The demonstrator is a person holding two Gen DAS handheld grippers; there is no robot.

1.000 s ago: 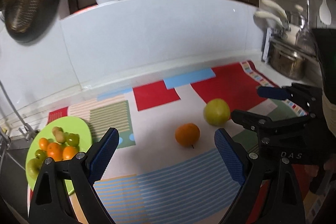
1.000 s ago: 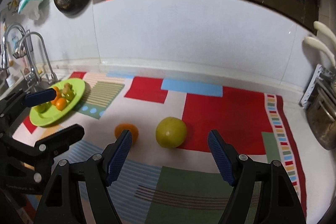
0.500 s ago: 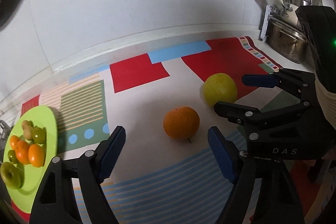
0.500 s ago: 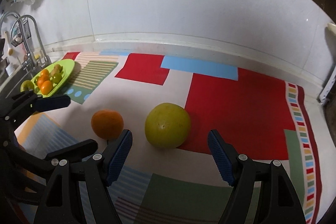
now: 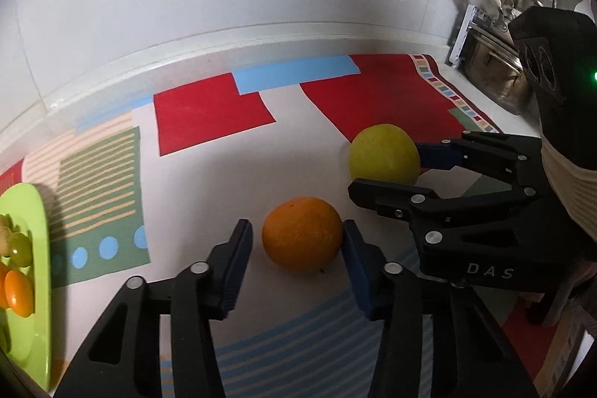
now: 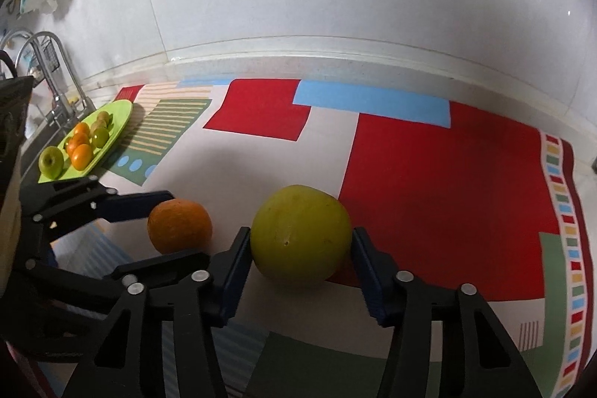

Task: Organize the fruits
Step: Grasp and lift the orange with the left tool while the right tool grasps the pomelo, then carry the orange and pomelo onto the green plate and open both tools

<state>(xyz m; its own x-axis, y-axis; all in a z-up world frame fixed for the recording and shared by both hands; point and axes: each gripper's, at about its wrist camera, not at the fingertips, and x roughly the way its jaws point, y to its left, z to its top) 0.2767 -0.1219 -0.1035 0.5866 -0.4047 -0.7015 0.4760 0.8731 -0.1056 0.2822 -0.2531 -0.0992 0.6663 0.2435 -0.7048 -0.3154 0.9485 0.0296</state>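
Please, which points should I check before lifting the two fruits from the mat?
Both grippers have just been closing.
1. Orange between the fingers of left gripper: ok.
2. Both left fingers touch it: not ok, gap at one side.
3. Yellow-green fruit between the fingers of right gripper: ok.
4. Both right fingers touch it: ok, apparently.
5. Green plate has free room: cannot tell.

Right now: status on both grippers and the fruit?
Left gripper closing around orange, left pad not touching. Right gripper closing on yellow-green fruit, pads at its sides. Both fruits on mat. Green plate at far left, path clear.
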